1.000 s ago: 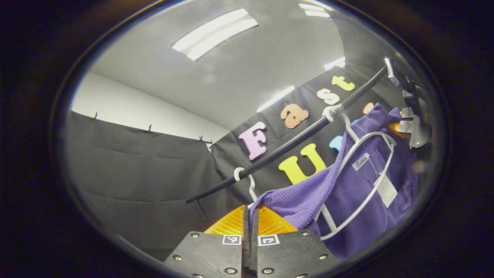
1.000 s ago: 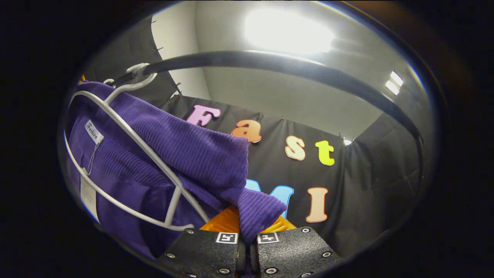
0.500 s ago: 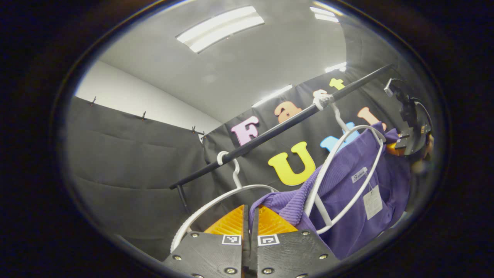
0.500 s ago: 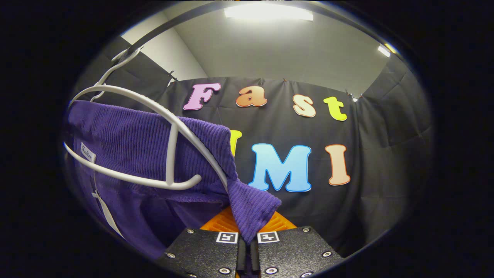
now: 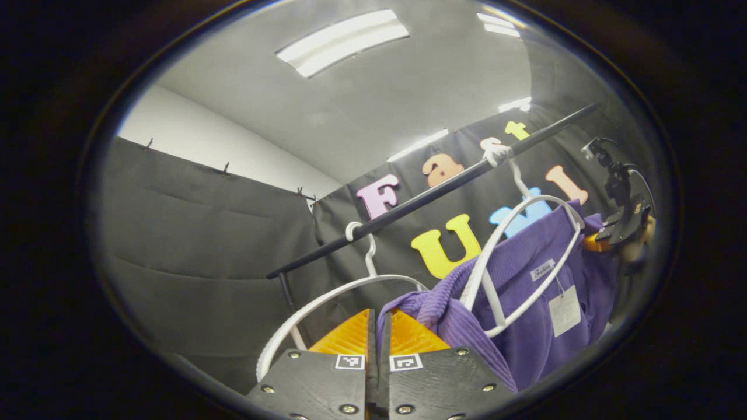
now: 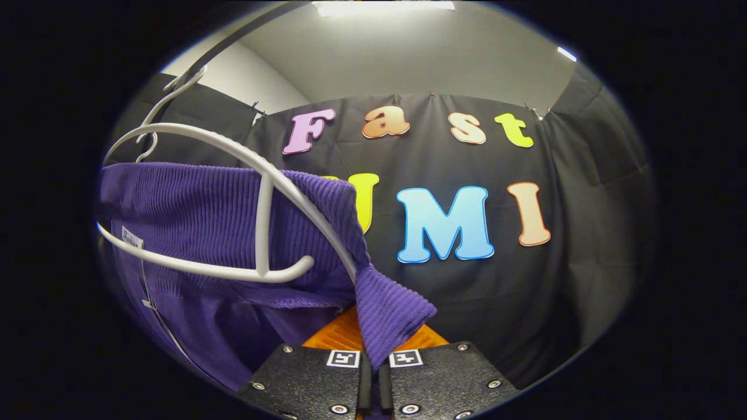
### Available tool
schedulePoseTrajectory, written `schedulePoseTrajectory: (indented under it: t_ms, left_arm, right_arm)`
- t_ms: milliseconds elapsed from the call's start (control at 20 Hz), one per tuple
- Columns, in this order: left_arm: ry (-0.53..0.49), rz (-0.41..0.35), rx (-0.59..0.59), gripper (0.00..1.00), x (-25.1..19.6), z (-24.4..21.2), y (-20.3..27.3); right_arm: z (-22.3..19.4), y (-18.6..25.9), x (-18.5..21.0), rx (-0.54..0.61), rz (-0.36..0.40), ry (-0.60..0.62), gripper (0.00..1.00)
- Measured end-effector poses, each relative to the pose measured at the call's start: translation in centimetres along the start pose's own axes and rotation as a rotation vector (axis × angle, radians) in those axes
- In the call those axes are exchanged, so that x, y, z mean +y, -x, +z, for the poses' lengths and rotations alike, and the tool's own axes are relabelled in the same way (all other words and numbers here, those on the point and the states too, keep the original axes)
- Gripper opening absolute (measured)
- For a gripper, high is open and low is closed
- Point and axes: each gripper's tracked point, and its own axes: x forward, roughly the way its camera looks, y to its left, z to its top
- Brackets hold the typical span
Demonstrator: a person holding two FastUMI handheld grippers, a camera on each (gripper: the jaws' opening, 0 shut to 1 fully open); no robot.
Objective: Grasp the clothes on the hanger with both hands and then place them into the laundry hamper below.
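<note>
- The left gripper (image 5: 378,344) was clenched on a fold of the purple ribbed sweater (image 5: 528,303), the cloth pinched between its two fingers, which stood almost together.
- In the left gripper view the sweater rose from that pinch up and to the right, draped over a white plastic hanger (image 5: 528,256), with its neck label and a paper tag (image 5: 564,311) hanging on the near side.
- The right gripper (image 6: 373,350) was likewise clamped on a corner of the same sweater (image 6: 222,233), a flap of ribbed knit folding down over its fingers.
- In the right gripper view the hanger (image 6: 262,227) stood left of the fingers; its curved upper arm lay bare above the knit, and its lower bar and upright strut showed in front of the garment.
- A second, bare white hanger (image 5: 327,306) hung just left of the left gripper, its hook over the rail.
- Both hooks sat on a dark rail (image 5: 432,189) slanting up to the right, well above the left gripper.
- The right gripper (image 5: 621,219) appeared at the sweater's far end in the left gripper view.
- Beyond lay the black cloth wall (image 6: 583,280); to the right of the right gripper there was open room before it.
- The ceiling carried strip lights (image 5: 341,42).
</note>
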Motion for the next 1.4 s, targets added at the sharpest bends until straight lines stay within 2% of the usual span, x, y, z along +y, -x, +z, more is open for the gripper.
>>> schedulePoseTrajectory:
  t_ms: [50, 200, 250, 350, 600, 650, 700, 750, 800, 850, 1150, 1400]
  left_arm:
    - [0.009, 0.003, 0.001, 0.05, 0.2, -0.1, 0.1]
    - [0.032, -0.015, -0.003, 0.05, -0.2, 0.7, 1.1]
    - [0.032, -0.031, 0.002, 0.0, -0.8, 0.6, 1.6]
    - [0.025, -0.054, 0.02, 0.0, -2.0, -0.2, 1.8]
    - [0.058, -0.049, 0.037, 0.0, -2.8, -1.4, 2.4]
    - [0.068, -0.042, 0.042, 0.05, -2.4, -1.8, 3.1]
    - [0.076, -0.036, 0.047, 0.0, -1.9, -2.1, 3.9]
    - [0.087, -0.032, 0.051, 0.05, -1.6, -2.3, 5.0]
    - [0.102, -0.03, 0.054, 0.05, -1.4, -2.4, 5.8]
    - [0.117, -0.03, 0.056, 0.0, -1.1, -2.6, 6.4]
    - [0.167, -0.049, 0.0, 0.0, 0.6, 0.0, 9.5]
    - [0.216, -0.07, 0.009, 0.0, 1.7, -0.6, 12.4]
  right_arm:
    - [-0.4, -0.3, 0.2, 0.018, 0.015, -0.028, 0.04]
    - [-0.8, -1.6, -0.5, 0.066, 0.029, -0.187, 0.05]
    - [-2.0, -2.2, -0.4, 0.111, 0.043, -0.244, 0.05]
    - [-4.6, -2.6, 0.6, 0.197, 0.075, -0.328, 0.04]
    - [-6.3, 0.9, 1.9, 0.169, 0.092, -0.233, 0.04]
    - [-6.6, 2.0, 2.3, 0.173, 0.099, -0.223, 0.04]
    - [-6.6, 3.0, 2.5, 0.168, 0.104, -0.222, 0.05]
    - [-6.5, 4.2, 2.7, 0.163, 0.106, -0.223, 0.05]
    - [-6.1, 5.2, 3.0, 0.156, 0.108, -0.222, 0.05]
    - [-5.9, 6.4, 3.4, 0.149, 0.111, -0.22, 0.05]
    - [-1.0, 13.0, 5.8, 0.058, 0.126, -0.192, 0.05]
    - [1.3, 17.9, 9.1, 0.017, 0.15, -0.151, 0.05]
